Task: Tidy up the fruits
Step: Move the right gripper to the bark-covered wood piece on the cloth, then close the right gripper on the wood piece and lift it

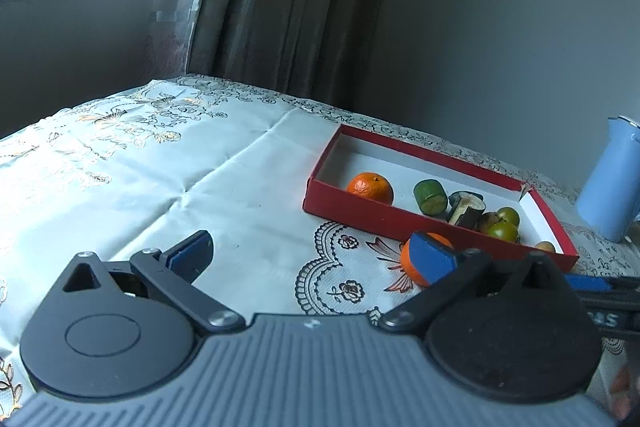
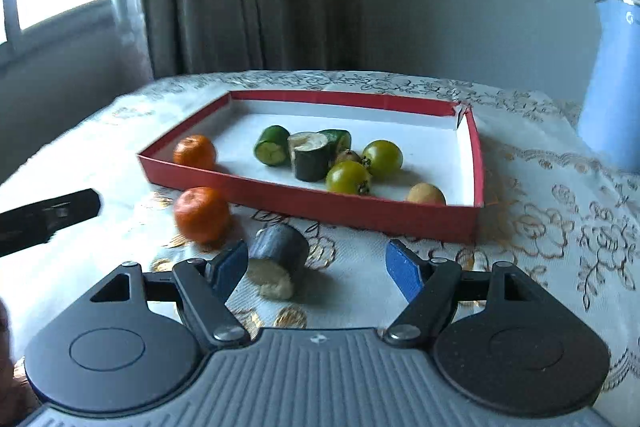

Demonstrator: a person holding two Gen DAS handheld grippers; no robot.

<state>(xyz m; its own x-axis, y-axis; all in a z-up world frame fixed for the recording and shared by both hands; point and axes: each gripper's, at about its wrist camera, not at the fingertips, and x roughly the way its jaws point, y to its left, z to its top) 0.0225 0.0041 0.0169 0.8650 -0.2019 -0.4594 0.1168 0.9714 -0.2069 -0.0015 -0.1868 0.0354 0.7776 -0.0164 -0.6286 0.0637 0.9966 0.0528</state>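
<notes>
The box [image 2: 320,205] is red outside, white inside. Two oranges [image 2: 202,213] are bright orange; the tomatoes [image 2: 347,178] are yellow-green. The tablecloth [image 2: 560,227] is pale with gold flower embroidery. At right, a jug [image 2: 612,87] is light blue; each tool has blue pads [image 2: 404,269].

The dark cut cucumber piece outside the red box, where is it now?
In the right wrist view the dark cut cucumber piece lies on the tablecloth before the red cardboard box, right of the loose orange.

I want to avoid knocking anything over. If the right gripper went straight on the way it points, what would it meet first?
Probably the dark cut piece lying on the cloth just ahead of the right gripper, near its left jaw. The orange sits off to the left; the red tray lies farther on. Depth is uncertain.
</notes>
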